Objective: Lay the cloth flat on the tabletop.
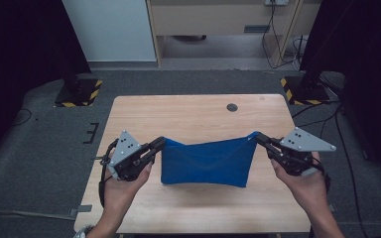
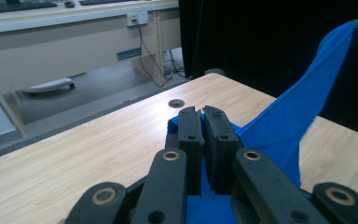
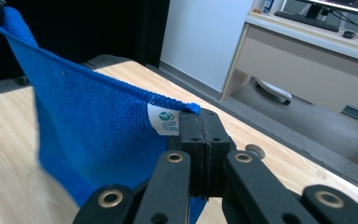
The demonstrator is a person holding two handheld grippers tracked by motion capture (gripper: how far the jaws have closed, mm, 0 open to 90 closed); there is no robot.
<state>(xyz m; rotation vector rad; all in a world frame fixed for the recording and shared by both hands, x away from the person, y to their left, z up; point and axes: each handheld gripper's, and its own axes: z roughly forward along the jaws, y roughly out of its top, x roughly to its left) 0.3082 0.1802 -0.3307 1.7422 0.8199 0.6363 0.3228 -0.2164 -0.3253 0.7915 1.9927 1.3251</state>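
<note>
Each gripper, left [image 1: 157, 145] and right [image 1: 261, 139], is clamped on a top corner of the blue terry cloth [image 1: 206, 163], which hangs over the wooden counter [image 1: 188, 114]. The step looks like a fold; next probably means carrying both corners across evenly.

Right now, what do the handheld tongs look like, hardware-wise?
Both alike: the left tongs and right tongs have black linkage arms with brass-coloured pivot rings and flat black pads. Each carries a grey three-cornered plate with small holes. A black cable loops from the left one. Forearms bare.
</note>
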